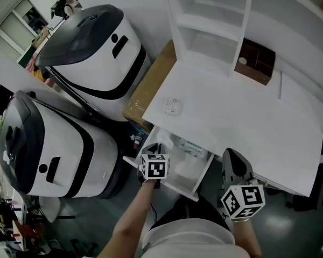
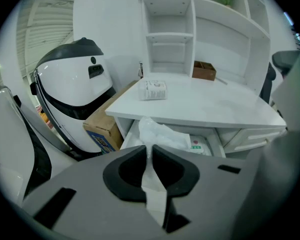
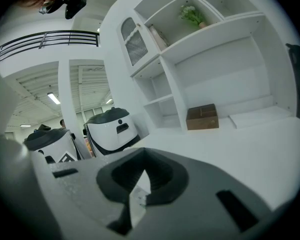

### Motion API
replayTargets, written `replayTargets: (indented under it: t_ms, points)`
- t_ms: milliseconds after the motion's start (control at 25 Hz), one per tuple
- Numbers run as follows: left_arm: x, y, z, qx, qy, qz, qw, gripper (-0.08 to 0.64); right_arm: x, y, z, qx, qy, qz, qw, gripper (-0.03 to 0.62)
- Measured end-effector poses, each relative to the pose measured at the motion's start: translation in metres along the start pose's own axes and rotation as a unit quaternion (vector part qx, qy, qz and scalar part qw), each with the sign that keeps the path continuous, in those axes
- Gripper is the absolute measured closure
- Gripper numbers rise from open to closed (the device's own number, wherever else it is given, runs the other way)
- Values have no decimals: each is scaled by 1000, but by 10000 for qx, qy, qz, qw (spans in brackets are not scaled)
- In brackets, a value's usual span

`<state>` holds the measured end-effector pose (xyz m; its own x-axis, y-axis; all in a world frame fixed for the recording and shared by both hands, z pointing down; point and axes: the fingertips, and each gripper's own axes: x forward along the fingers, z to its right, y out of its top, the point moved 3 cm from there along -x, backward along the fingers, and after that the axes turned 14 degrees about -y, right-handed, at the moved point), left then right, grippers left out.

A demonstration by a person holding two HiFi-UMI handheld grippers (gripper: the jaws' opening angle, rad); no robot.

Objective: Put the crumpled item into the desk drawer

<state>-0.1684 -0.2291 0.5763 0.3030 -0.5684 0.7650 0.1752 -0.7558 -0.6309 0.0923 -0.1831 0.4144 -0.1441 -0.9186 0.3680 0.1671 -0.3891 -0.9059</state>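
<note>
The crumpled item point(image 2: 157, 133) is a wad of thin white plastic, also seen in the head view point(image 1: 185, 163). It sits over the open desk drawer point(image 2: 129, 134), which is pulled out under the white desk point(image 1: 242, 122). My left gripper point(image 2: 151, 149) is at the drawer's front left corner point(image 1: 152, 148). Its jaws are pressed together on the near edge of the plastic. My right gripper point(image 1: 230, 157) hovers by the desk's front edge, right of the drawer point(image 1: 204, 168). Its jaws point(image 3: 142, 170) are shut and hold nothing.
A flat packet with green print point(image 2: 196, 144) lies in the drawer. A small white box point(image 1: 173, 106) and a brown wooden box point(image 1: 255, 61) sit on the desk below white shelves point(image 1: 215, 15). A cardboard box point(image 1: 151, 85) and two large white machines point(image 1: 97, 42) point(image 1: 48, 144) stand left.
</note>
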Motion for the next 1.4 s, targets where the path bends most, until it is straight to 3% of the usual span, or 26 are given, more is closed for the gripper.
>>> replayTargets:
  t_ms: [560, 800, 1400]
  points:
    - [57, -21, -11, -69, -157, -802, 9966, 531, 12, -1, 2, 1, 7, -113, 9999, 591]
    - [79, -33, -19, -341, -241, -1030, 9938, 531, 13, -3, 5, -24, -74, -159, 9998, 591]
    - [124, -58, -26, -447, -226, -1622, 9855, 531, 18, -14, 14, -3, -276, -337, 9991, 591]
